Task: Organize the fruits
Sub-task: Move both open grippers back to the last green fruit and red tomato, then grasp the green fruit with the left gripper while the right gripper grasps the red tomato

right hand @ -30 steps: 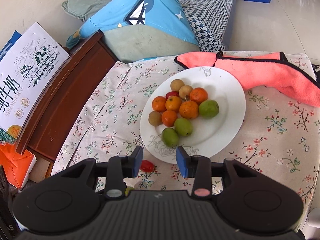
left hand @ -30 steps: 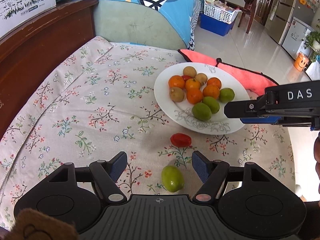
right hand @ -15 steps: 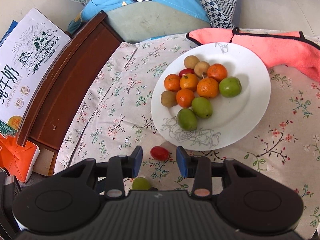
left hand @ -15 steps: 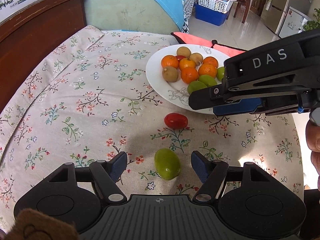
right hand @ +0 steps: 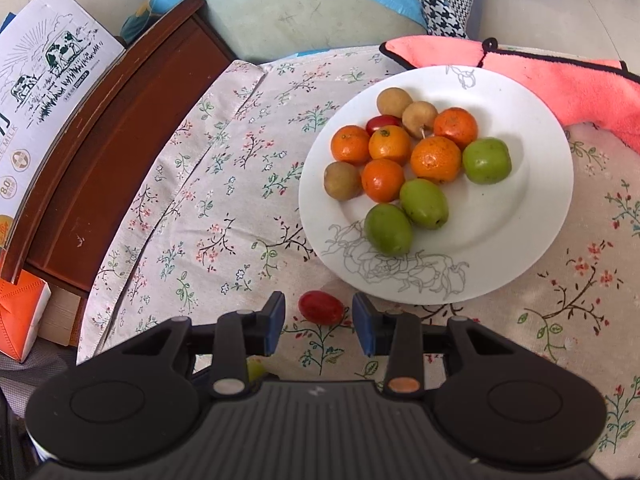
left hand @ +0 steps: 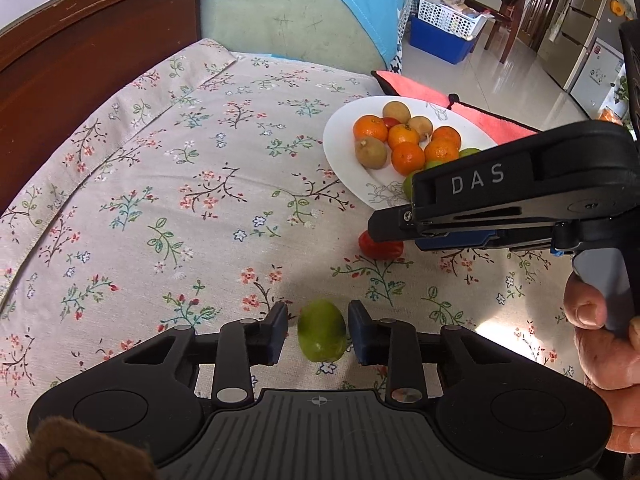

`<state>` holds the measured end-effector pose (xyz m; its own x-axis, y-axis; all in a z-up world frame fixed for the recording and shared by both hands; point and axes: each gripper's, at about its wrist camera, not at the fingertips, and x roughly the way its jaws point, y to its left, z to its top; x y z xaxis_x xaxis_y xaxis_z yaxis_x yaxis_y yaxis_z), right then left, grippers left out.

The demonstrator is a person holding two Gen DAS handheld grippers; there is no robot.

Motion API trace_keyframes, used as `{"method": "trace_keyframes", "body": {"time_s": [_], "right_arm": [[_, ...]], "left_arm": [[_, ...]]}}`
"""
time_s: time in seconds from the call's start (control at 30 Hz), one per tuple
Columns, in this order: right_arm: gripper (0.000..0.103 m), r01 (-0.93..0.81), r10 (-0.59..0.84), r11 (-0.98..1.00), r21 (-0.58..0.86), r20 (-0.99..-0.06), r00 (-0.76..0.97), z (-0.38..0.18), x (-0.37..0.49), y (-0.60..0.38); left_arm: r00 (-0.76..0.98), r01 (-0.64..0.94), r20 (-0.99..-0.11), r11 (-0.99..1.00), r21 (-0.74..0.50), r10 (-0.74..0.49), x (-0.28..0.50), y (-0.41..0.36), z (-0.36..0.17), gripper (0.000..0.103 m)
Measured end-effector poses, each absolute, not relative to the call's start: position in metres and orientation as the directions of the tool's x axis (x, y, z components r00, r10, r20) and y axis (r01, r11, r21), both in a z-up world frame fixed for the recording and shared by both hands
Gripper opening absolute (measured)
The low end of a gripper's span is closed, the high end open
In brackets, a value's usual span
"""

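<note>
Left wrist: floral tablecloth [left hand: 168, 184], left tongs [left hand: 318, 330] closing around green fruit [left hand: 322, 330], right tongs [right hand: 319, 320] released

Black moulded grippers [left hand: 318, 334] with ribbed housings, round side discs, silver pivot screws, blue pads [right hand: 276, 320]. White "DAS" lettering on right gripper [left hand: 404, 236]; grey handle [left hand: 604, 280].
</note>
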<state>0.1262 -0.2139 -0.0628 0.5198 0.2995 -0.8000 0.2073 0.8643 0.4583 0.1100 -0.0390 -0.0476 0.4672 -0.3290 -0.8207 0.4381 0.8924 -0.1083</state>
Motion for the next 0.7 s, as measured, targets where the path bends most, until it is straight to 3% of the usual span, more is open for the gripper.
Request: {"method": "trace_keyframes", "body": {"time_s": [0.53,0.7], "right_arm": [[0.038,0.171,0.208,0.927,0.333,-0.838,0.504,-0.071,0.135,-0.187],[0.029,0.131,0.155,0.959,0.252,-0.851,0.502,-0.07,0.134,-0.178]], "left_arm": [[0.479,0.427,-0.829,0.902,-0.069,-0.29,0.109,-0.034,-0.055,0.031],[0.477,0.422,-0.825,0.902,-0.089,-0.305,0.11,-0.033,-0.053,0.024]]}}
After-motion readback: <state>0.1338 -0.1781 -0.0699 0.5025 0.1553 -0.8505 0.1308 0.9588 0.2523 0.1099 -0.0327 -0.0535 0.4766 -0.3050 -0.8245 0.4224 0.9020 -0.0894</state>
